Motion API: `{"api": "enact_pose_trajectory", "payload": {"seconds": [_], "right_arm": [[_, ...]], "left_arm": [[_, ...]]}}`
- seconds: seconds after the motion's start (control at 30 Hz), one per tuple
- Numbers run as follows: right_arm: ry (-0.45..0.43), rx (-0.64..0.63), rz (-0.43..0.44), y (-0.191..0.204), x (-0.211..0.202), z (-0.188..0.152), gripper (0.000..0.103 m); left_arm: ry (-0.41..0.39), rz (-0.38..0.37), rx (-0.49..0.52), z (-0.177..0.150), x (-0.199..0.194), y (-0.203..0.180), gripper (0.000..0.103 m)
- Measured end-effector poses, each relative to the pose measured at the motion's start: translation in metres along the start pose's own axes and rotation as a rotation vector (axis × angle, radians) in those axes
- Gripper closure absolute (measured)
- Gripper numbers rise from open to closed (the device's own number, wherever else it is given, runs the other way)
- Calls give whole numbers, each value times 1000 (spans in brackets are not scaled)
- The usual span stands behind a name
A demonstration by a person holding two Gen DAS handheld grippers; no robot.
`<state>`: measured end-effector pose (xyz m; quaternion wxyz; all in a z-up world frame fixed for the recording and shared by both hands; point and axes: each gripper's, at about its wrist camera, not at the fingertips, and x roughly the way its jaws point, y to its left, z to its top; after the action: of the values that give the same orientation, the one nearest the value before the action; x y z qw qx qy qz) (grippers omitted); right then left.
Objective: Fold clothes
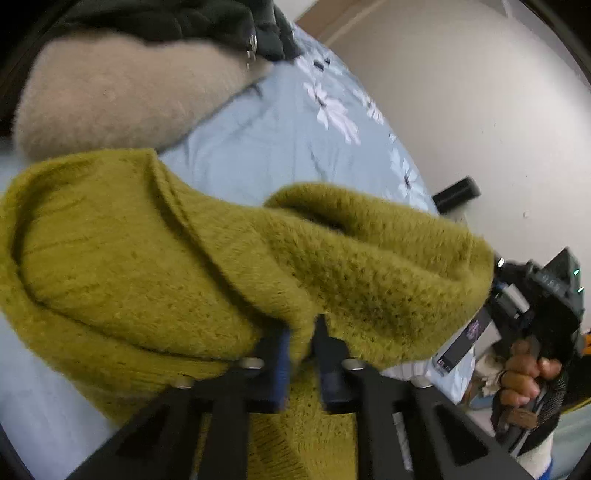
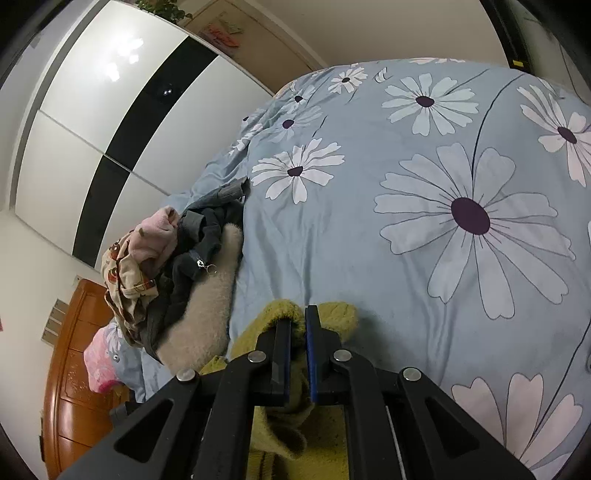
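Observation:
An olive-green knit sweater [image 1: 177,266] hangs bunched above the blue flowered bed sheet [image 1: 266,133]. My left gripper [image 1: 301,328] is shut on a fold of it. The right gripper with the hand holding it shows at the right edge of the left wrist view [image 1: 532,317], at the sweater's far end. In the right wrist view my right gripper [image 2: 298,317] is shut on the sweater's fuzzy edge [image 2: 273,310], which bulges around both fingers just above the sheet [image 2: 369,240].
A beige fluffy garment [image 1: 122,92] lies on the bed behind the sweater, with dark clothes [image 1: 177,18] on top. In the right wrist view the pile [image 2: 177,266] of dark, pink and patterned clothes lies at the bed's left edge, next to a wooden dresser [image 2: 74,387] and a wardrobe [image 2: 110,103].

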<state>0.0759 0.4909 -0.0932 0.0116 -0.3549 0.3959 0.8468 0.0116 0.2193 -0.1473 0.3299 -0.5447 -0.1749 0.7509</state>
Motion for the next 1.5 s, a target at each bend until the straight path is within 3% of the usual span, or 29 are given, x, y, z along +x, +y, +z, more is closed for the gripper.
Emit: {"api": "enact_pose_trajectory", "payload": {"seconds": [0.27,0.53,0.73,1.13,1.33,1.5], "right_arm": [[-41,-152,48,61,-36,6,96],[-134,-326,144,160,-93,2,96],[-207,-432,142,217,-138,-11,97],[-436,-554,174,271,-264,-36,97],[-549,-603,208,286,-328,-49,97],[-605,-669,254,307,-369,-51,97]], "left_arm": [[-328,-110,33,41,-122,-19,95],[-573,-101,113,57,-254,-31,95],[-645,-96,172,43,-320,-37,95],[-754,-157,360,-16,-417,-114,95],[-801,-210,450,-54,-462,-155,95],[-833,-301,463,-73,-507,-173,95]]}}
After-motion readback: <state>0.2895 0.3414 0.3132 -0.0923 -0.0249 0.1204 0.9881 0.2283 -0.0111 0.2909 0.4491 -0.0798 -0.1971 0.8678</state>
